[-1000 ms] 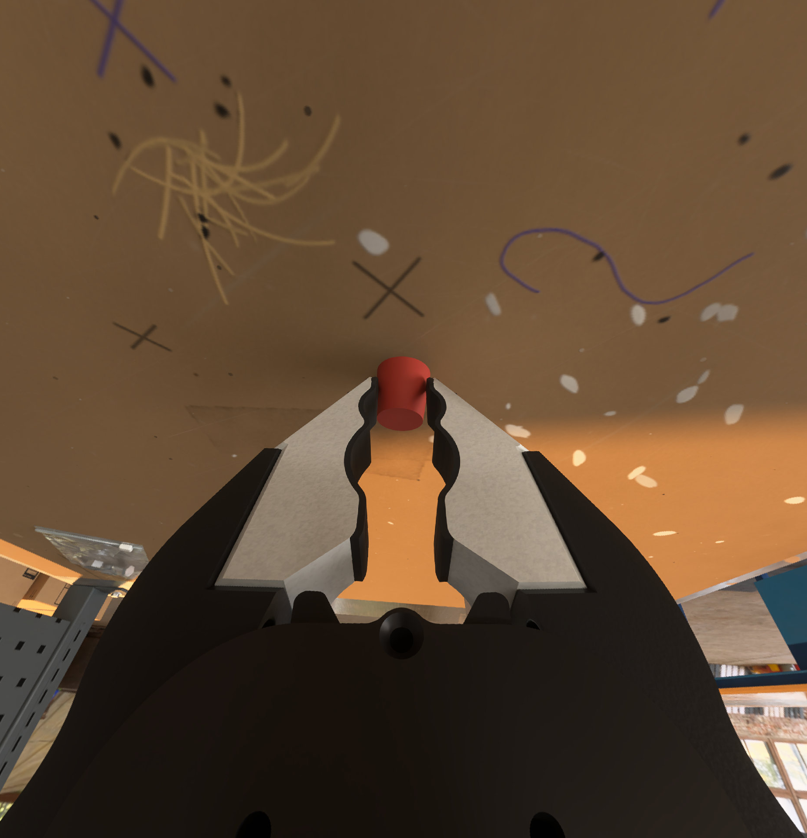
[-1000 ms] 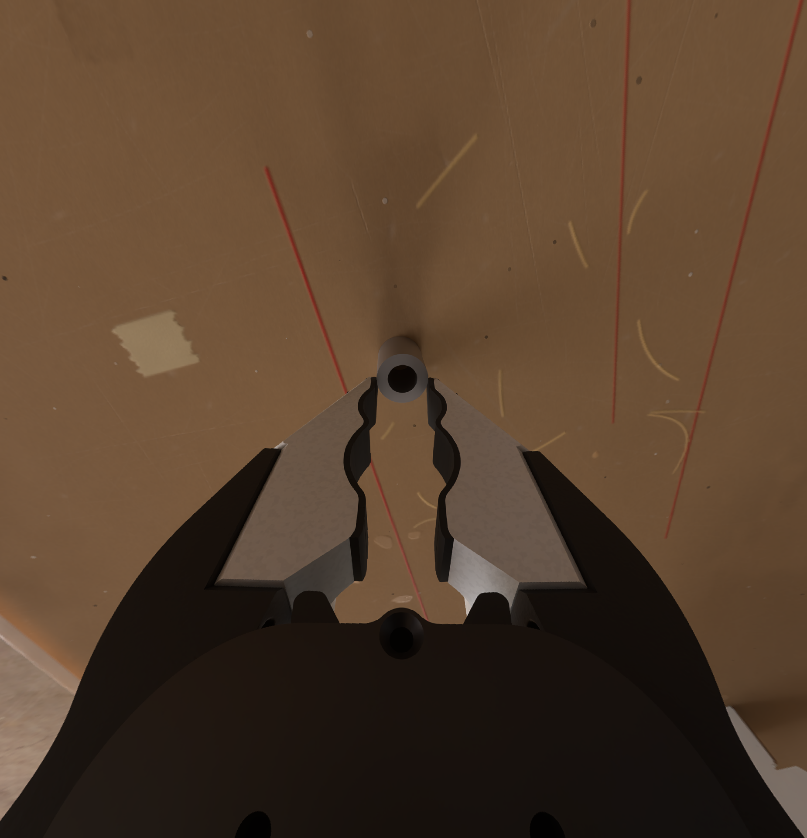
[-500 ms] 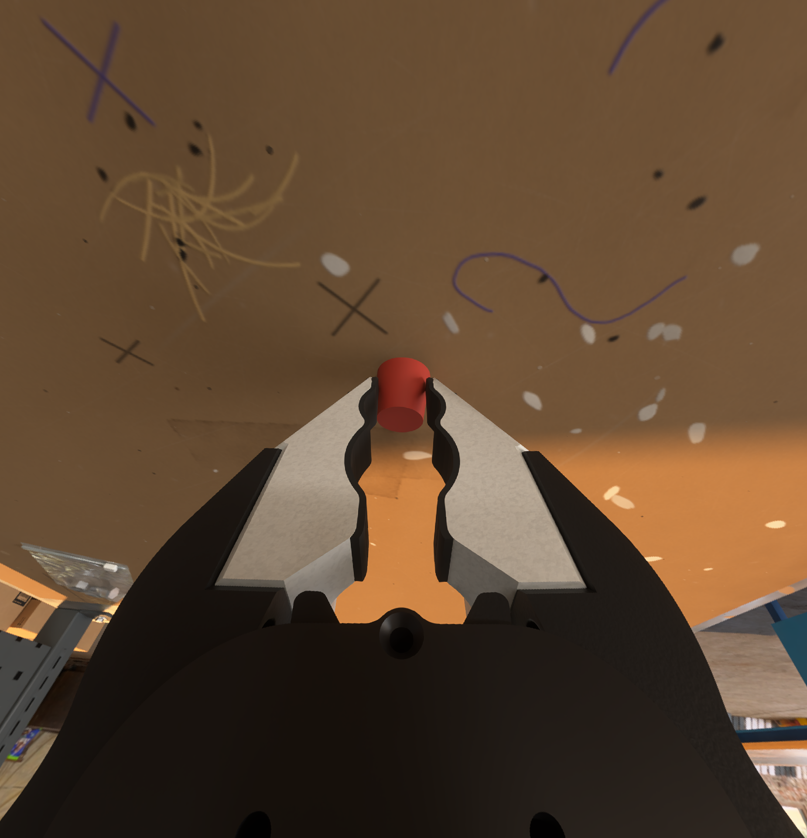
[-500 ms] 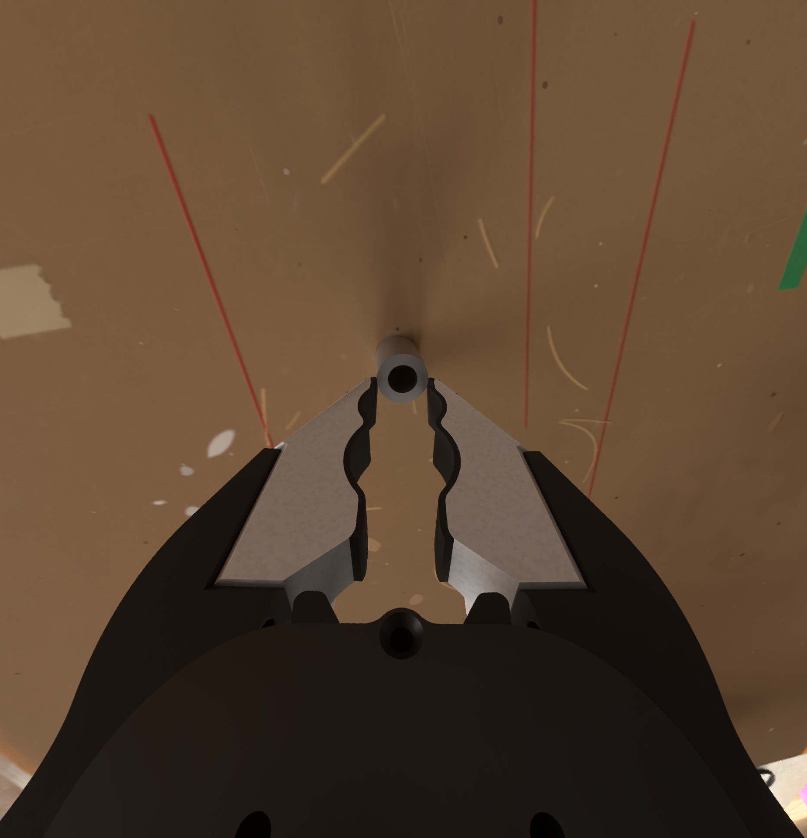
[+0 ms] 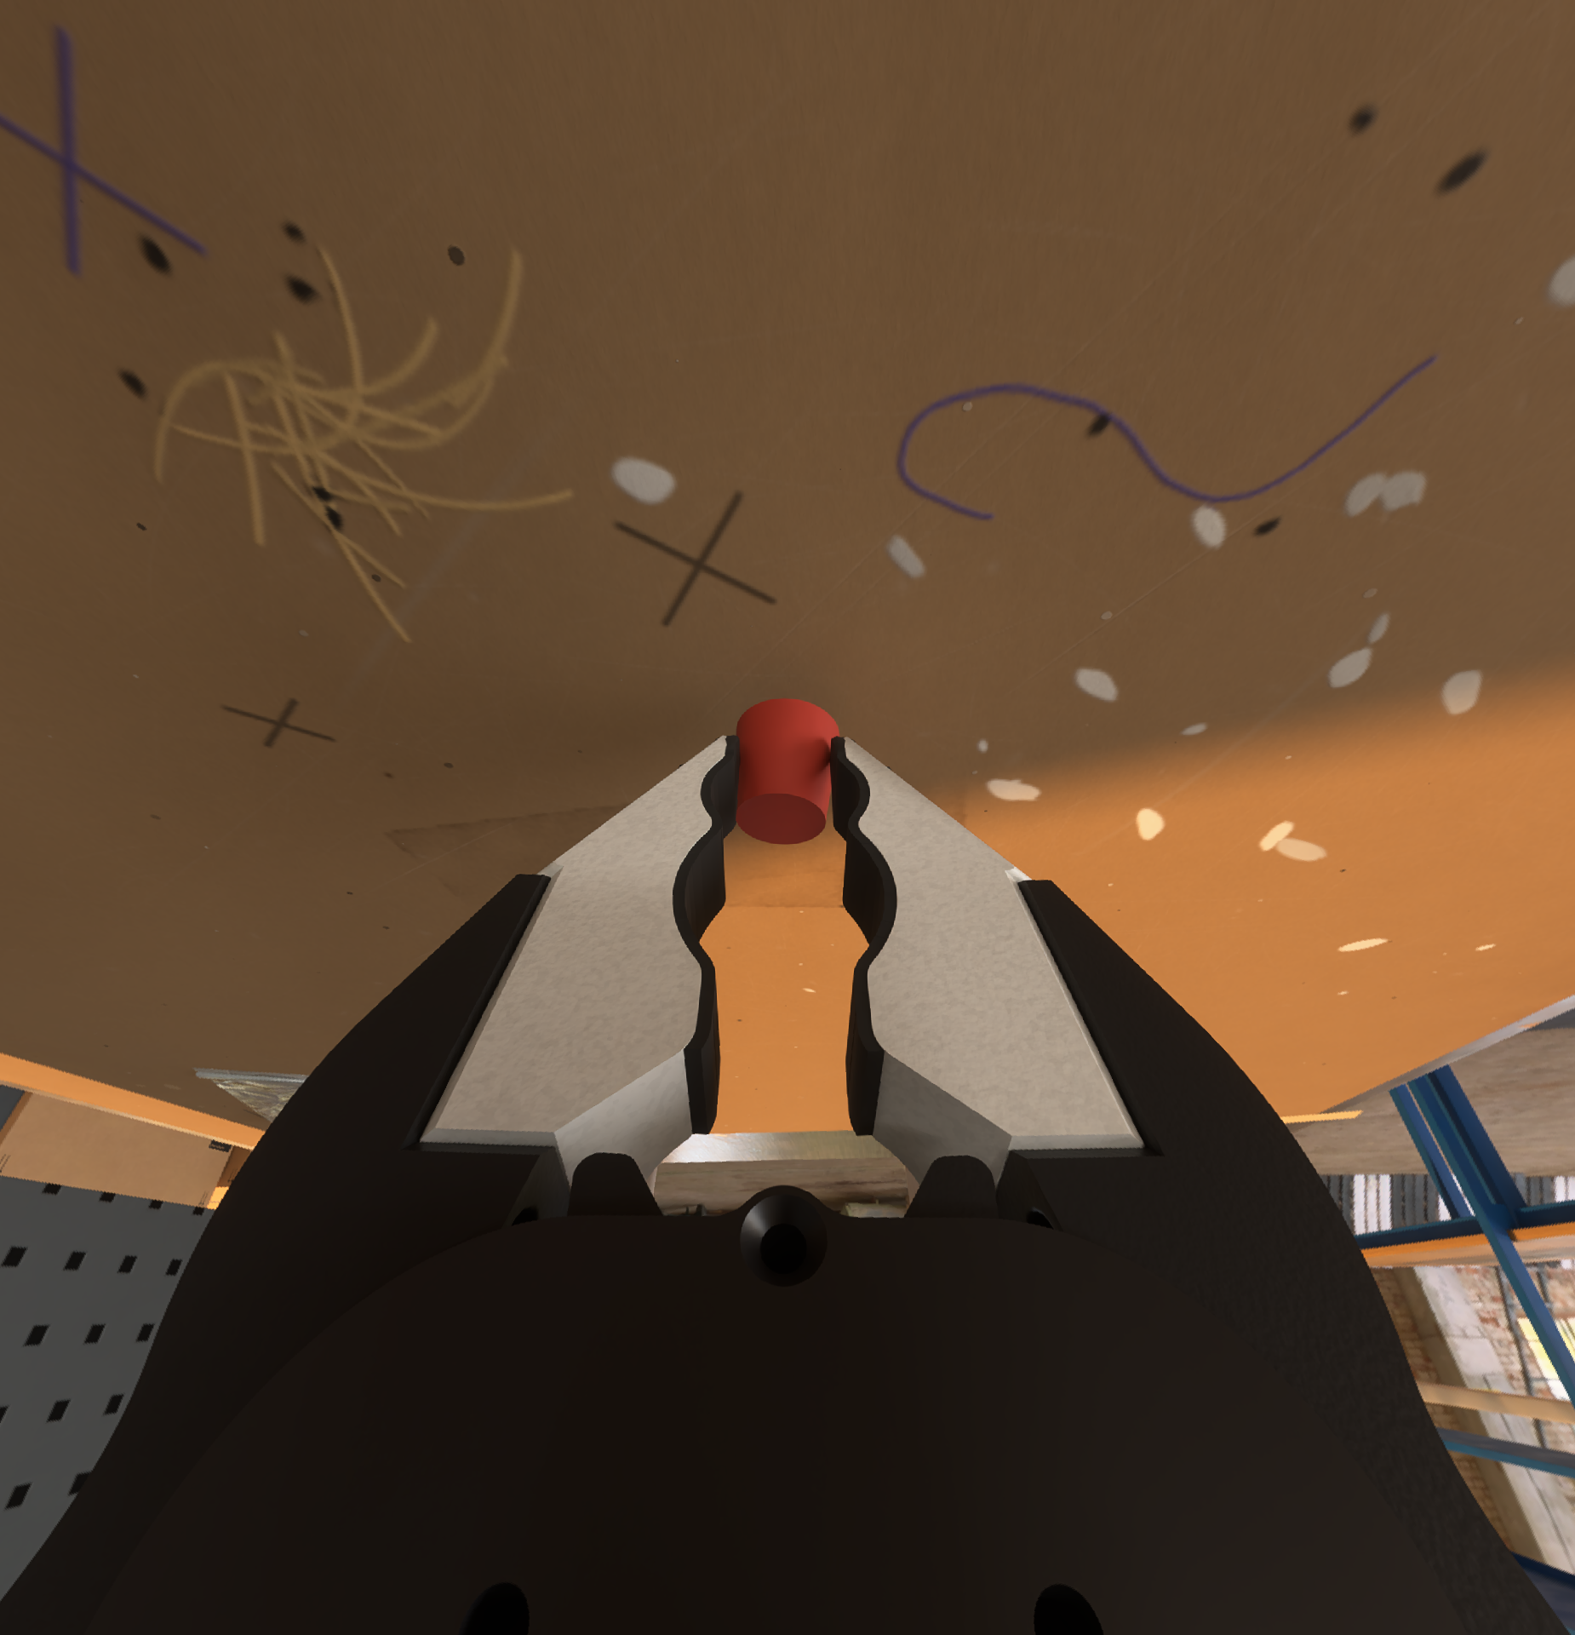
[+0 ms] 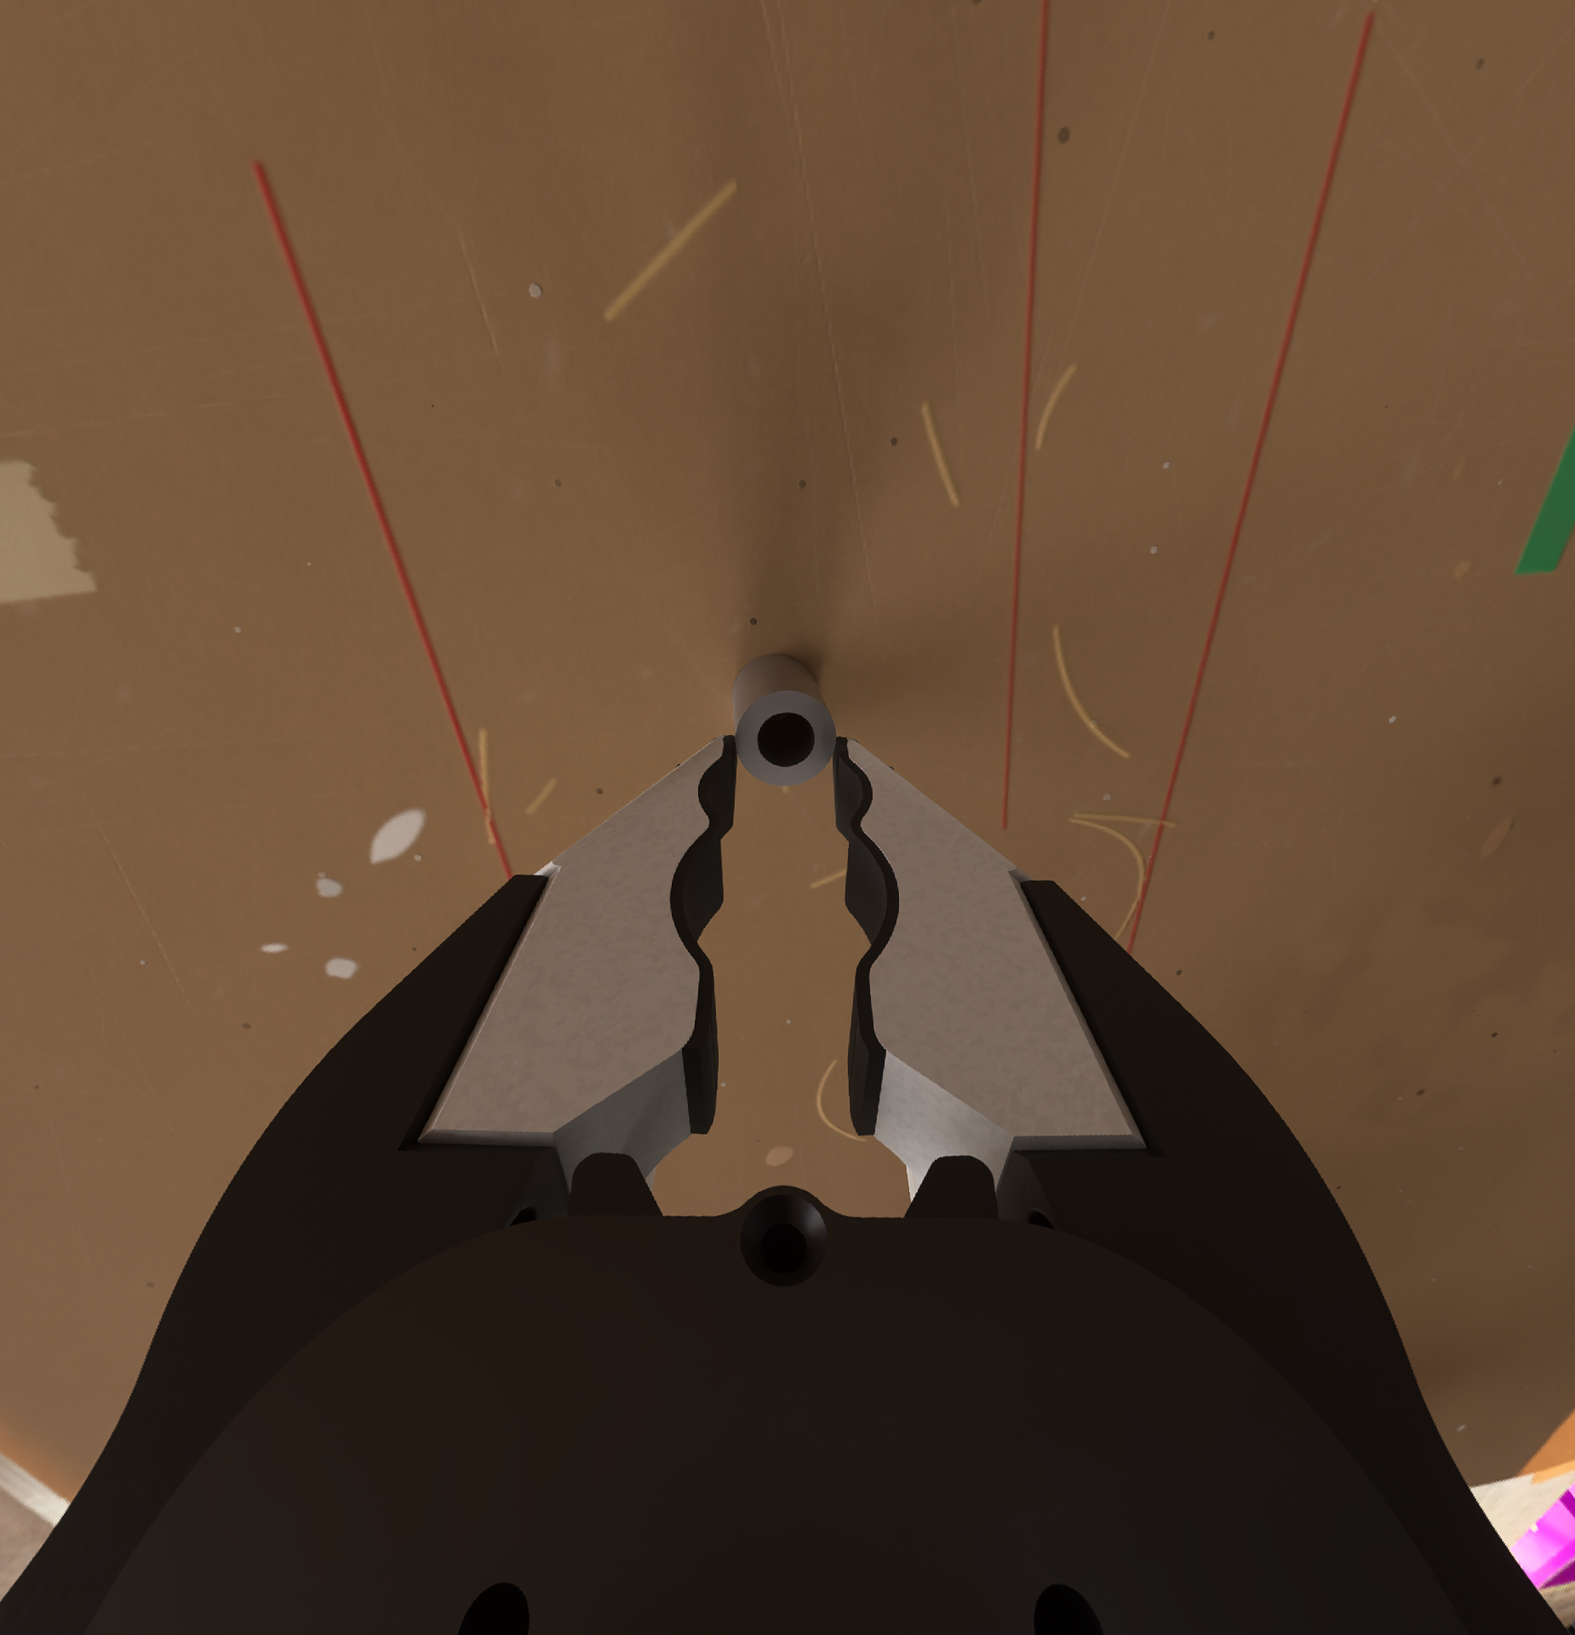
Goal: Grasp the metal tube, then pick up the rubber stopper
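Red rubber stopper [image 5: 782, 779], grey hollow metal tube [image 6: 784, 734], each gripper-pinched

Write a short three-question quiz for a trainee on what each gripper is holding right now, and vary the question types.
1. True or false: the left gripper is shut on the red rubber stopper.
2. Multiple choice: in the right wrist view, what faces the camera from between the fingertips of the right gripper?
A. a solid red face
B. the open end of the grey metal tube
C. a green strip
3. Fill in: both items are gripped at the finger ____, not deep between the fingers.

Key: 1 true; 2 B; 3 tips.
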Controlling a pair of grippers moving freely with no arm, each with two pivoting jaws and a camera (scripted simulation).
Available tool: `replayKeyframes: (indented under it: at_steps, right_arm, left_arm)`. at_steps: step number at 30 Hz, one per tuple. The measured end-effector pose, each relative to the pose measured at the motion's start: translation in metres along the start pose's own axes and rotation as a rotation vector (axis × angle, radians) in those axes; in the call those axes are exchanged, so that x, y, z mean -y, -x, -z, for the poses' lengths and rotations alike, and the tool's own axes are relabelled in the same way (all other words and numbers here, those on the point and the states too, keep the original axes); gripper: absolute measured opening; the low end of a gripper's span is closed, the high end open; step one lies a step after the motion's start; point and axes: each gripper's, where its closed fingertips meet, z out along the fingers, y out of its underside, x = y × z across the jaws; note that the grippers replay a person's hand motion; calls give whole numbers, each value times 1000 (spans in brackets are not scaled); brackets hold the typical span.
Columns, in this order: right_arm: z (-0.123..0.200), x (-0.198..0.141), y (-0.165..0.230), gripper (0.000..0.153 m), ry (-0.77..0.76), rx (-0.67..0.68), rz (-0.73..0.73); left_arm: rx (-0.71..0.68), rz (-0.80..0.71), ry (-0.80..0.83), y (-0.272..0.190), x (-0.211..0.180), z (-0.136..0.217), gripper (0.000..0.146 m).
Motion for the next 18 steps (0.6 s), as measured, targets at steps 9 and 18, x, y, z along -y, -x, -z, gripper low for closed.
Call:
replayKeyframes:
  at_steps: [9, 18]
  right_arm:
    - [0, 0, 2, 22, 17, -5, -26]
    - [2, -4, 7, 22, 15, -45, -62]
  left_arm:
    - [4, 71, -63, -3, -1, -2, 20]
    - [42, 85, -100, -10, -8, -6, 20]
